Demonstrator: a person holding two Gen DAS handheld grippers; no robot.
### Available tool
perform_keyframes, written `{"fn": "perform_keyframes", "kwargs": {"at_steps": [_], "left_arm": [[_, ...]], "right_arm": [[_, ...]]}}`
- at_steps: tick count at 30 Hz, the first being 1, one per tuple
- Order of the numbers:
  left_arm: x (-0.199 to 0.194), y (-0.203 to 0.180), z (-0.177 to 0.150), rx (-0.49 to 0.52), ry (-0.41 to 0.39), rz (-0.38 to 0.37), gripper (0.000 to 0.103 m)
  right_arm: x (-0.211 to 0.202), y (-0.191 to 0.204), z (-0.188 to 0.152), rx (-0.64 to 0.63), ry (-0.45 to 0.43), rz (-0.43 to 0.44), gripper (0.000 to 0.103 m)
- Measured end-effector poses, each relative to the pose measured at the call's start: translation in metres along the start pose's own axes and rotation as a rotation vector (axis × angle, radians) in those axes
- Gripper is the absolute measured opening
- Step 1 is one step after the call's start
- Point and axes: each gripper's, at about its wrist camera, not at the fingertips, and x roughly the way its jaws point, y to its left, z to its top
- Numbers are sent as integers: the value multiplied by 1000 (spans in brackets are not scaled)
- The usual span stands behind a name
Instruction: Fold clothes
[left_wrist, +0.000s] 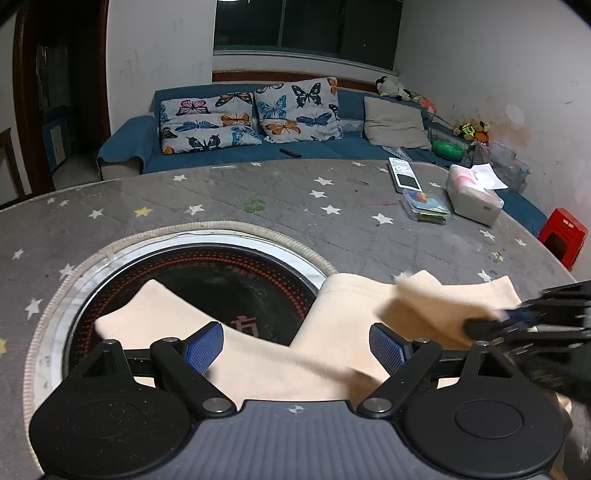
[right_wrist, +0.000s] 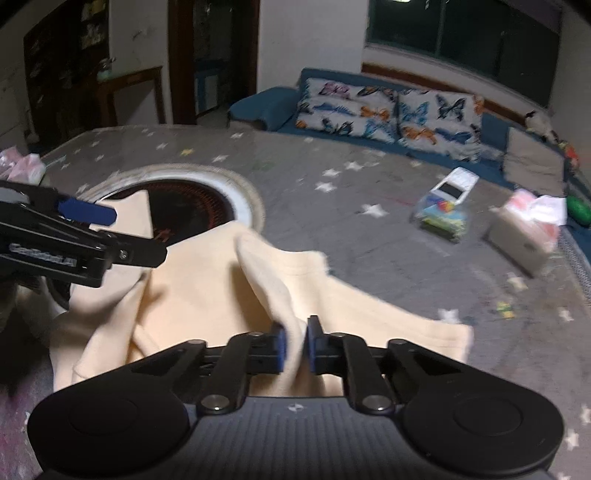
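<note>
1. Cream garment (right_wrist: 207, 288), soft knit-looking fabric, plain, no print visible.
2. Lies crumpled, not flat, on the grey star-pattern table cover (right_wrist: 369, 236); partly draped over the round black inset (right_wrist: 195, 206) in the table.
3. One long narrow part (left_wrist: 155, 310) stretches across the black inset.
4. A raised fold (right_wrist: 273, 280) stands up near the middle, pinched at its near end.
5. Far-right hem edge lies flat on the cover.

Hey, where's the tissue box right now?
In the left wrist view the tissue box sits at the far right of the star-patterned table cover, just right of the clear plastic case and near the remote.
</note>
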Motion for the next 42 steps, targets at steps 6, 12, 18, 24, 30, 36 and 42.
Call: {"fn": "perform_keyframes", "kwargs": {"at_steps": [6,12,18,24,30,36,42], "left_arm": [[14,-7,4,17,6,-15,88],[29,-12,10,37,14,-6,88],[40,-13,12,44,23,-10,86],[48,-15,13,54,31,-21,84],[60,-14,13,44,58,-65,66],[49,-23,11,89,19,-150,18],[6,-47,-6,214,-104,-209,16]], "right_arm": [[-49,-37,-14,69,-73,-102,8],[-97,-77,-50,190,-94,-246,8],[-121,-119,-100,422,-24,-389,17],[-137,-139,-116,468,-9,-448,30],[-118,-123,-82,357,-30,-321,33],[-71,-101,-53,289,-7,-196,33],[-36,-89,-38,256,27,-123,33]]}}
